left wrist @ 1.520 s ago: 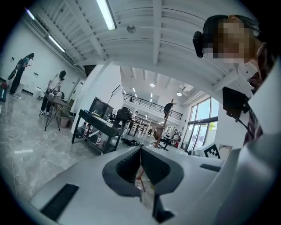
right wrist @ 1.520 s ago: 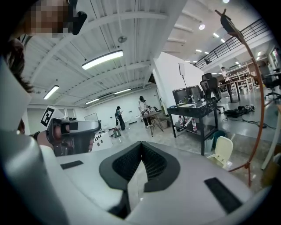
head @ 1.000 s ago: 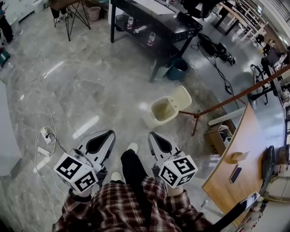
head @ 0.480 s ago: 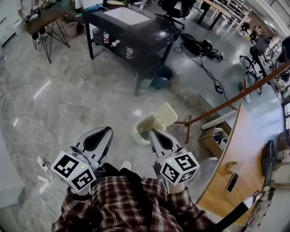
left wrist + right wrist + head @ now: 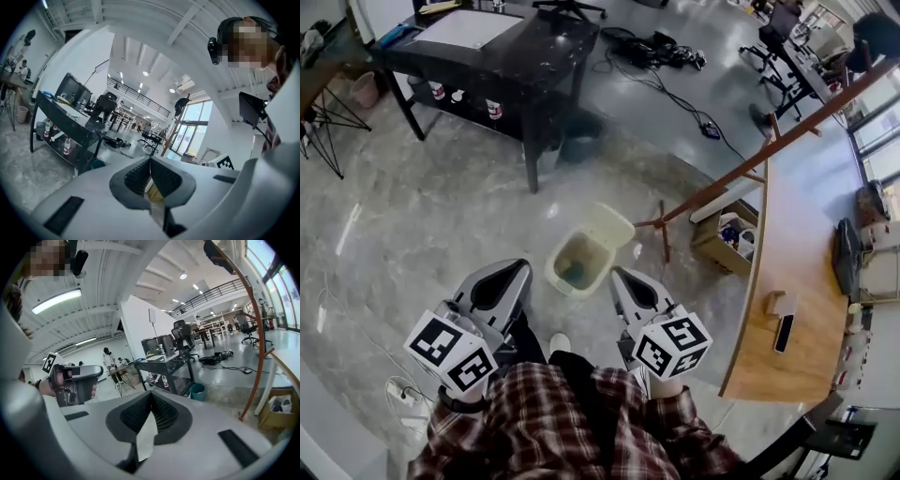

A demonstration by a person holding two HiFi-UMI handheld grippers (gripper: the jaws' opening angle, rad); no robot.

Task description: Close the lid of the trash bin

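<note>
A cream trash bin [image 5: 578, 262] stands on the grey marble floor in the head view. Its lid [image 5: 604, 225] is tipped up and back on the far side, so the dark inside shows. My left gripper [image 5: 523, 267] is held just left of the bin, near its rim, and is shut with nothing in it. My right gripper [image 5: 618, 274] is held just right of the bin and is shut and empty too. In the gripper views the left gripper [image 5: 150, 160] and the right gripper [image 5: 151, 394] point level across the room, and the bin is hidden below them.
A black table [image 5: 502, 42] with bottles on its lower shelf stands behind the bin, with a teal bucket [image 5: 578, 148] beside it. An orange pole stand [image 5: 741, 167], a cardboard box [image 5: 720, 240] and a wooden counter [image 5: 787, 262] lie to the right. A power strip [image 5: 405, 397] lies near left.
The view has moved forward and rightward: the bin has come closer and now sits between the two gripper tips. Both grippers stayed shut and held out in front.
</note>
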